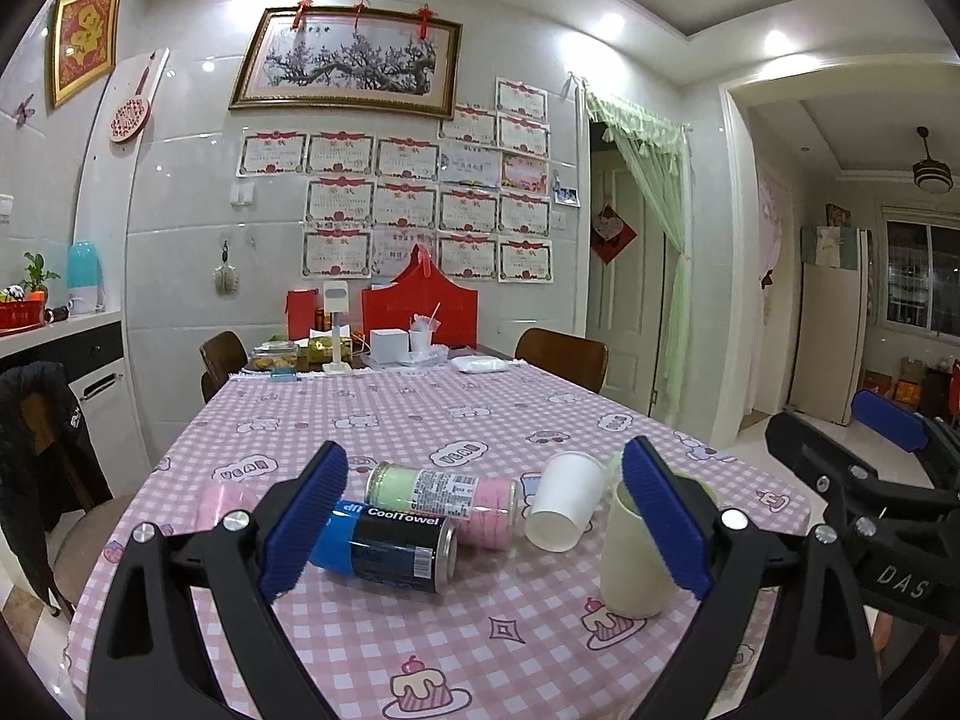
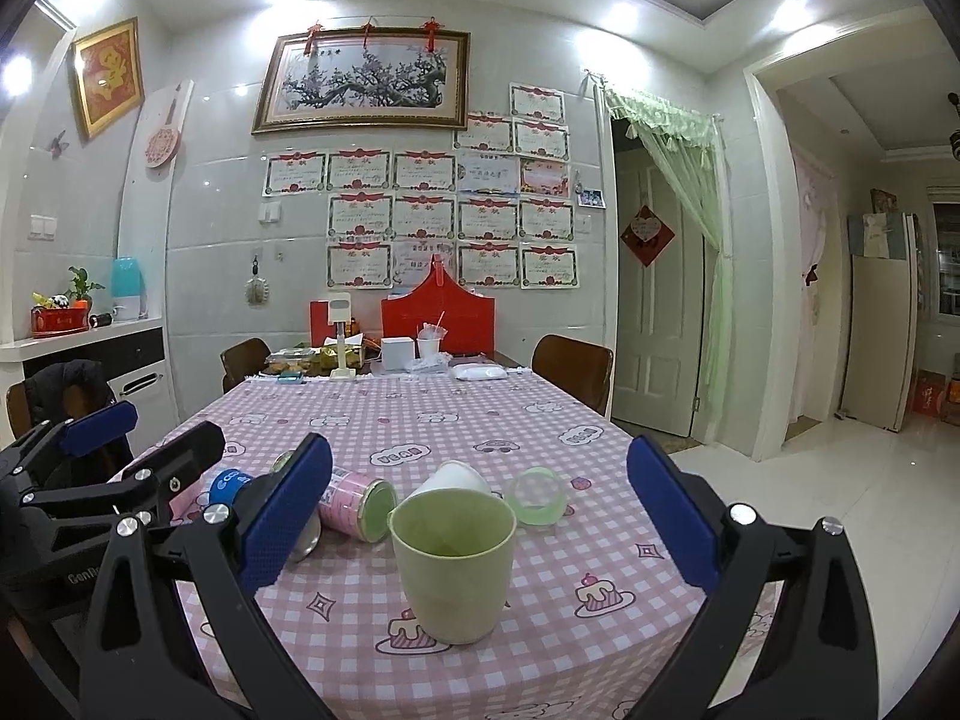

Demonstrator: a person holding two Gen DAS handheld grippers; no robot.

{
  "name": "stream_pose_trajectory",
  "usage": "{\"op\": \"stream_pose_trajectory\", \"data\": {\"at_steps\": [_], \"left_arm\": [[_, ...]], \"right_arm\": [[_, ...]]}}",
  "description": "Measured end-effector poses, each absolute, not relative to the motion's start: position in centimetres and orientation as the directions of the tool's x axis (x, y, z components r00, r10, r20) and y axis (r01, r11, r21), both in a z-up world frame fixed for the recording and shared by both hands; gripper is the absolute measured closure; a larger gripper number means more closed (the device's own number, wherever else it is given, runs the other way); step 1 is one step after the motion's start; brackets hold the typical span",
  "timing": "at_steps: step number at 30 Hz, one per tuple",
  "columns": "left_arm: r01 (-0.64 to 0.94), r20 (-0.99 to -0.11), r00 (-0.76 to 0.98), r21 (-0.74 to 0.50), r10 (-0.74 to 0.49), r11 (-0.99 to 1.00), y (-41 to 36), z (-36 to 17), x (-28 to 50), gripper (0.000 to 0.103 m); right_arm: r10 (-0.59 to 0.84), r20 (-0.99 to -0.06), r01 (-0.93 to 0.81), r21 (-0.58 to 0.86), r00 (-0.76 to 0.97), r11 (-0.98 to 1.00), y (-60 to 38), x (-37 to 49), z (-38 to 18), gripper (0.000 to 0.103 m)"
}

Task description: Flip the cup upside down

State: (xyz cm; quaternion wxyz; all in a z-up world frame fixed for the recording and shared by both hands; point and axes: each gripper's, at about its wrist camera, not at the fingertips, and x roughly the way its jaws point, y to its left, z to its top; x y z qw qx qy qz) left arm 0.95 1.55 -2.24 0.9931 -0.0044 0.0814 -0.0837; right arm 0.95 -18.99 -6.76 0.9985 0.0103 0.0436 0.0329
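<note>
A pale green cup (image 2: 453, 564) stands upright, mouth up, near the front of the pink checked table (image 2: 420, 414). My right gripper (image 2: 480, 534) is open and empty, its blue pads either side of the cup and a little short of it. In the left wrist view the cup (image 1: 630, 564) is partly behind my right-hand pad. My left gripper (image 1: 486, 522) is open and empty above a lying blue-black can (image 1: 384, 546). The right gripper (image 1: 888, 420) shows at that view's right edge; the left gripper (image 2: 144, 429) shows at the right wrist view's left.
A white paper cup (image 1: 564, 501) lies on its side behind the green cup. A pink-green can (image 1: 444, 495) and a clear green cup (image 2: 536, 495) also lie there. Boxes and clutter (image 2: 396, 351) fill the far end. Chairs (image 2: 573, 369) flank the table.
</note>
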Motion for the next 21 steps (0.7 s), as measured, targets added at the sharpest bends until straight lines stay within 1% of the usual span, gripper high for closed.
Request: {"op": "stream_pose_trajectory", "data": {"at_steps": [21], "left_arm": [[0.158, -0.152, 0.976, -0.014, -0.158, 0.987, 1.6, -2.3, 0.71, 0.011]], "right_arm": [[0.056, -0.084, -0.053, 0.026, 0.995, 0.998, -19.09, 0.8, -7.09, 0.008]]}}
